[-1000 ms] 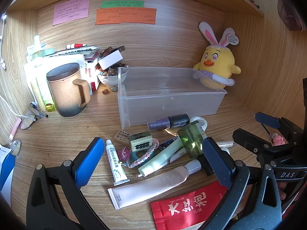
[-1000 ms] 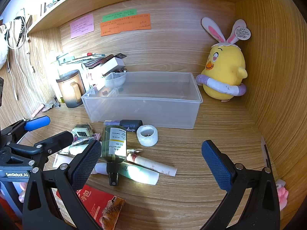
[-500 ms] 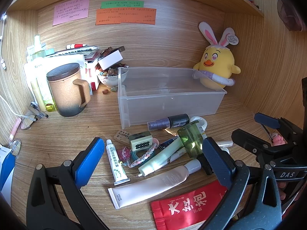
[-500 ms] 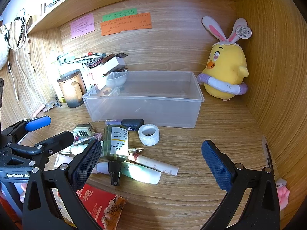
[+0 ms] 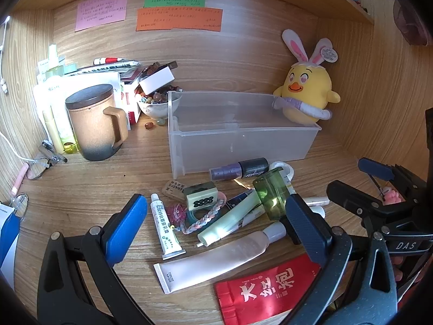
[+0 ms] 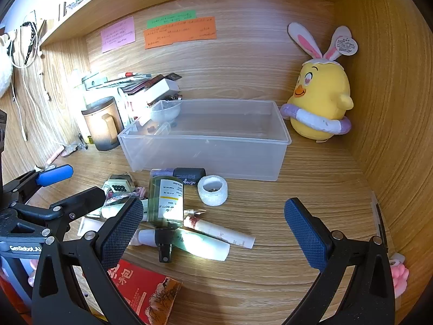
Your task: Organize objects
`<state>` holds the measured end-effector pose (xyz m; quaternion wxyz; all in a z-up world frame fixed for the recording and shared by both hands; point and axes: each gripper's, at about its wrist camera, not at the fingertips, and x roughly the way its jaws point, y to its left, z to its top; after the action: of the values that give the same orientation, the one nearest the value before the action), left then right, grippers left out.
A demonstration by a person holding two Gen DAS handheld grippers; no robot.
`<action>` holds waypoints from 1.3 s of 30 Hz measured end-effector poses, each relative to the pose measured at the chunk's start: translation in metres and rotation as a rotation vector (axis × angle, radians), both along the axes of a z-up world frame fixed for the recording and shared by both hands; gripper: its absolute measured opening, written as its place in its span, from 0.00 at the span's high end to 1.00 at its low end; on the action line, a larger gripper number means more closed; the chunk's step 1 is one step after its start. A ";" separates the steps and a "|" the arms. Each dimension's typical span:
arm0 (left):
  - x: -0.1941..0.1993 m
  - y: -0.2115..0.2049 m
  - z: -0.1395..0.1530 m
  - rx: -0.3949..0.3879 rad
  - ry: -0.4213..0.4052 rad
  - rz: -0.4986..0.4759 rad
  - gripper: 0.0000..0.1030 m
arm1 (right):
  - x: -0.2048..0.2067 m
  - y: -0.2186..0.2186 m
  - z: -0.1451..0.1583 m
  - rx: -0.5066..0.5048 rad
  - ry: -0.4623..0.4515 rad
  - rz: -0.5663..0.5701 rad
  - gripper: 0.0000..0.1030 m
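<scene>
Though wide-jawed — green bottle beside.

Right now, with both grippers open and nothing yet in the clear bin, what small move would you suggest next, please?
Probably lower the right gripper onto the green bottle. It lies on top of the pile, near the gripper's left finger, and the clear bin just behind it looks empty. The left gripper is open too, over a more tangled cluster.
</scene>
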<state>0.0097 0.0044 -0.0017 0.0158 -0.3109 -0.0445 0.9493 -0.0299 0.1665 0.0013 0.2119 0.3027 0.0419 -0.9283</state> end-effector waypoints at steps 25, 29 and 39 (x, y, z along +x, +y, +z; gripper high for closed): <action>-0.024 -0.075 -0.033 0.074 -0.210 0.047 0.36 | -0.043 -0.040 -0.028 0.028 -0.164 0.152 0.18; -0.035 -0.078 -0.038 0.064 -0.274 0.033 0.47 | -0.049 -0.046 -0.031 0.022 -0.198 0.186 0.31; -0.055 -0.078 -0.048 0.086 -0.354 0.008 0.62 | -0.053 -0.056 -0.042 0.023 -0.257 0.225 0.47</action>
<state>-0.0449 -0.0740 -0.0501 0.0175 -0.4721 -0.0884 0.8769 -0.0832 0.1110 -0.0406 0.3145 0.4149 0.0586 -0.8518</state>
